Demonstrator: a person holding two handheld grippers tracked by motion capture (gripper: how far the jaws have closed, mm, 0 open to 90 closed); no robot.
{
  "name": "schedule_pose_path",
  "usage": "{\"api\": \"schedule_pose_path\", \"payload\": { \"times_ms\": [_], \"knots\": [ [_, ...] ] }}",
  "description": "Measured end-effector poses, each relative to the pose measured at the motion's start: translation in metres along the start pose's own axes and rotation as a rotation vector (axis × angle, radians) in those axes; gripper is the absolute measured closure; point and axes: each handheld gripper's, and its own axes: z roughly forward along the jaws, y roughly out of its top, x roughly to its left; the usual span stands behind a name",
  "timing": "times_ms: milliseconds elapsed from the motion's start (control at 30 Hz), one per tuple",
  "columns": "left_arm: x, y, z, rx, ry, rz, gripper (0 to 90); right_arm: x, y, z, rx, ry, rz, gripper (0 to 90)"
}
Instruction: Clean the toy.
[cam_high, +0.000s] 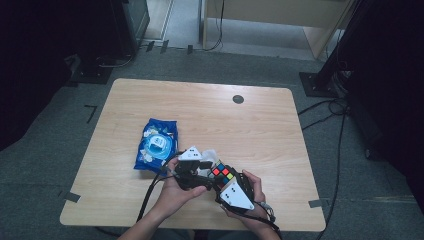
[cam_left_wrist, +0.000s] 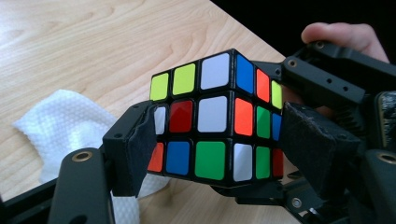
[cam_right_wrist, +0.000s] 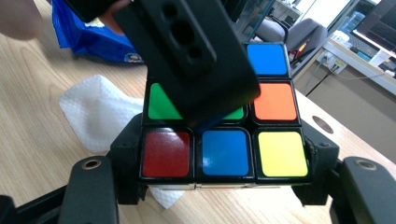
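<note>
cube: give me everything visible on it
The cube is a scrambled three-by-three puzzle: glossy coloured stickers on black plastic. It is held above the table near its front edge, tilted, one corner toward the left gripper's camera. The right gripper clamps its bottom layer between both pads. The left gripper brackets it with pads close to the sides; whether they touch is unclear. A white wipe lies behind it.
</note>
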Motion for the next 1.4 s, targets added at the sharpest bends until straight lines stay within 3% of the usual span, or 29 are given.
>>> {"api": "schedule_pose_path", "payload": {
  "times_ms": [267,500,767,967,1133,1400],
  "knots": [
    [-0.002,0.0,0.004,0.026,-0.028,-0.003,24.0,0.002,0.003,-0.001,-0.01,-0.007,-0.009,34.9],
    [-0.005,-0.001,0.012,0.068,-0.022,0.007,22.6,0.005,0.005,-0.001,-0.015,-0.009,-0.031,34.9],
    [-0.001,-0.002,0.013,0.075,-0.048,-0.01,26.0,0.006,0.006,-0.001,-0.02,-0.007,-0.03,34.9],
    [-0.002,-0.005,0.019,0.116,-0.054,-0.007,30.2,0.013,0.008,-0.001,-0.019,-0.016,-0.072,34.9],
    [-0.003,-0.006,0.019,0.105,-0.062,0.002,33.3,0.012,0.01,-0.002,-0.032,-0.008,-0.062,34.9],
    [0.007,-0.007,0.018,0.093,-0.111,-0.052,34.2,0.009,0.009,-0.001,-0.023,0.026,-0.05,34.0]
  ]
}}
